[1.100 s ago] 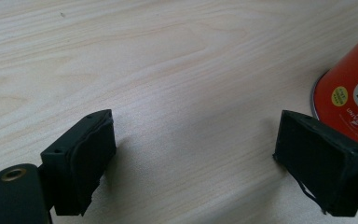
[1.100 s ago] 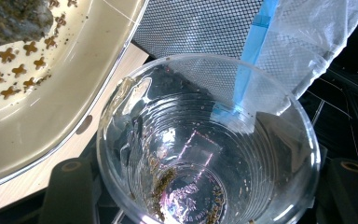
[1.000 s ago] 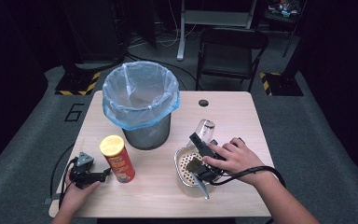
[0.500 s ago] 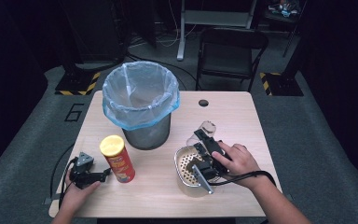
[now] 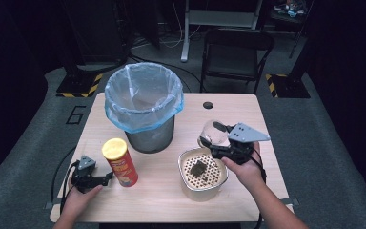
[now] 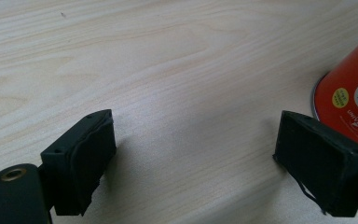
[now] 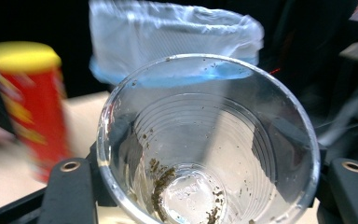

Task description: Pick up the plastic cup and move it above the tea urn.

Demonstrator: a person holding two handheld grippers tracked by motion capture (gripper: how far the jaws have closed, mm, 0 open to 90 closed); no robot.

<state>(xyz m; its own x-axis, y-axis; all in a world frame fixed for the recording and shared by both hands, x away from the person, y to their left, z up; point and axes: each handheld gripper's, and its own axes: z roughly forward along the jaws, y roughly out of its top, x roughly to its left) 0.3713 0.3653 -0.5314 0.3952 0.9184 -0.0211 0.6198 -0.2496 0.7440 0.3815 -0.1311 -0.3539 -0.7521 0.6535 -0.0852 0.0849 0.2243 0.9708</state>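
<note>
Now the right hand-held gripper [image 5: 218, 141] has its jaws clamped on a clear plastic cup [image 5: 213, 133], holding it just above the far rim of the white strainer bowl [image 5: 187, 184] on the tabletop [image 5: 267, 124]. Wet dark dregs cling to the cup's base and wall [image 7: 161, 186], and a clump already sits on the strainer's mesh [image 5: 198, 168]. The step looks like emptying the cup, probably on its way to the lined bin [image 5: 143, 102] beyond. A gentle squeeze is wise, since thin plastic buckles. Tip it mouth-down fully over the target and tap so the residue drops. Meanwhile the left hand-held gripper [image 5: 106, 177] rests on the tabletop, jaws spread wide and empty, just beside the red chip can [image 5: 119, 162].
</note>
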